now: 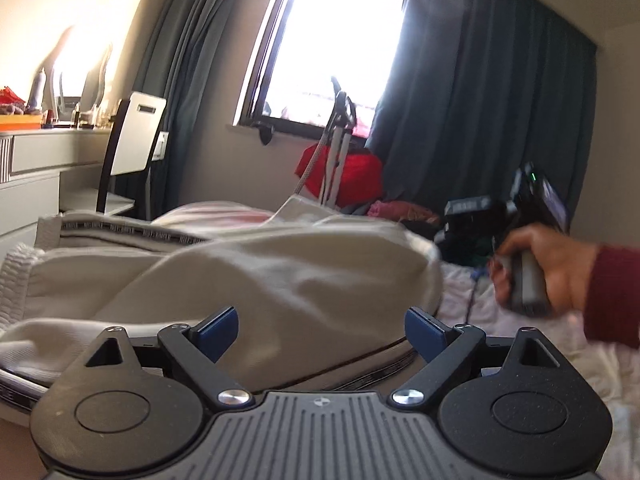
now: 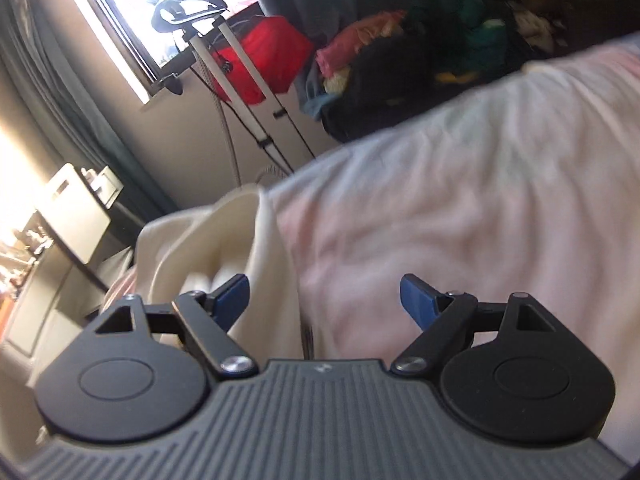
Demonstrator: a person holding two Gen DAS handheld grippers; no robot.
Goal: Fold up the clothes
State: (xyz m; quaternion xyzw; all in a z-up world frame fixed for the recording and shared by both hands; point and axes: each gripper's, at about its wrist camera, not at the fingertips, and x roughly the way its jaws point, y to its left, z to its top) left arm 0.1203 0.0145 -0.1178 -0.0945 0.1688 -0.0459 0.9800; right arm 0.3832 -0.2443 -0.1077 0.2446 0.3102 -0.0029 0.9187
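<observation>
Left hand-held gripper (image 1: 322, 330): jaws spread wide, nothing between them, low over the cream garment (image 1: 248, 272). Right hand-held gripper (image 2: 325, 300): also wide and empty, its left finger at the garment's edge.

Garment lies rumpled on the bed (image 2: 460, 208), one layer lapped over another, a patterned band (image 1: 132, 234) showing along the far side; whether this is a finished fold or a loose heap I cannot tell.

Risks: a wide bite could take both layers or the pale sheet beneath, dragging bedding along. Both views are motion-blurred, so edges are hard to place.

Left view alone shows the person's hand (image 1: 544, 268) holding the right tool; right view alone shows the garment's far edge against the sheet.
</observation>
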